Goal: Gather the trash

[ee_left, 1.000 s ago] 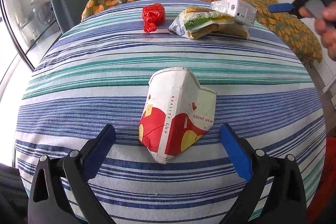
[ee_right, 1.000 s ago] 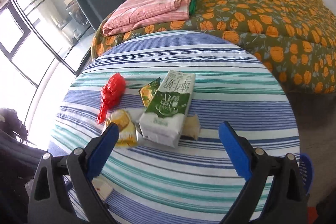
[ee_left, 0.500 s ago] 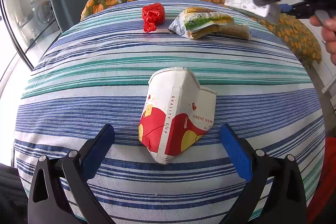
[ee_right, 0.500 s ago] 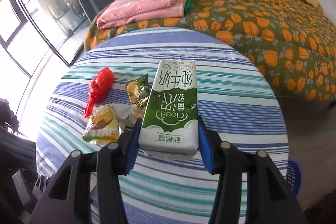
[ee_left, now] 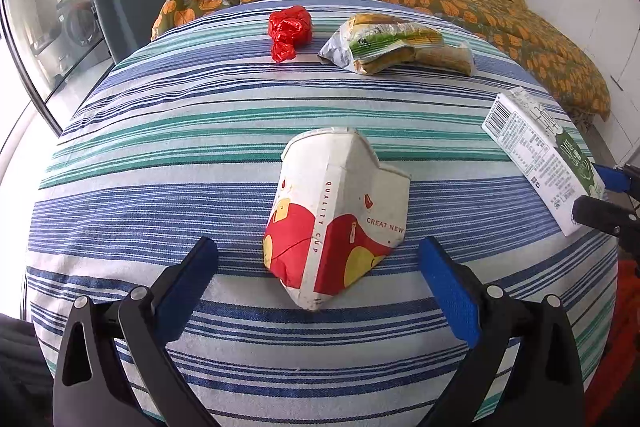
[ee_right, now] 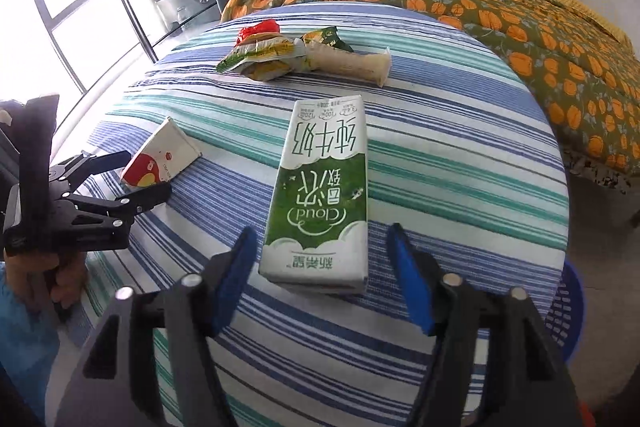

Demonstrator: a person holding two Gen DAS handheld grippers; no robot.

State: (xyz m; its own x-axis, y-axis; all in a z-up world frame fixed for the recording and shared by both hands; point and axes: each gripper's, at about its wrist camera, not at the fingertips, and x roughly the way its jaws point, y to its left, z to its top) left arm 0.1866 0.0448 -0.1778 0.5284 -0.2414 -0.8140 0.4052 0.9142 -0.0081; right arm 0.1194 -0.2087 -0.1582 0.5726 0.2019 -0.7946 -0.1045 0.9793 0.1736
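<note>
Lying flat between the right gripper's (ee_right: 320, 279) parted jaws, the green-and-white milk carton (ee_right: 320, 195) looks undented.

Woven striped tablecloth (ee_left: 200, 131) looks matt, slightly coarse; the crushed cup (ee_left: 336, 215) on it is printed paper, creased, faint sheen. Behind the cup, red bag (ee_left: 289, 31) is thin crinkled glossy plastic and snack wrappers (ee_left: 396, 45) shiny foil-like film. Milk carton (ee_right: 320, 195) is smooth coated card, semi-gloss; gripper pads (ee_left: 450, 291) matt blue rubbery on black plastic.
</note>
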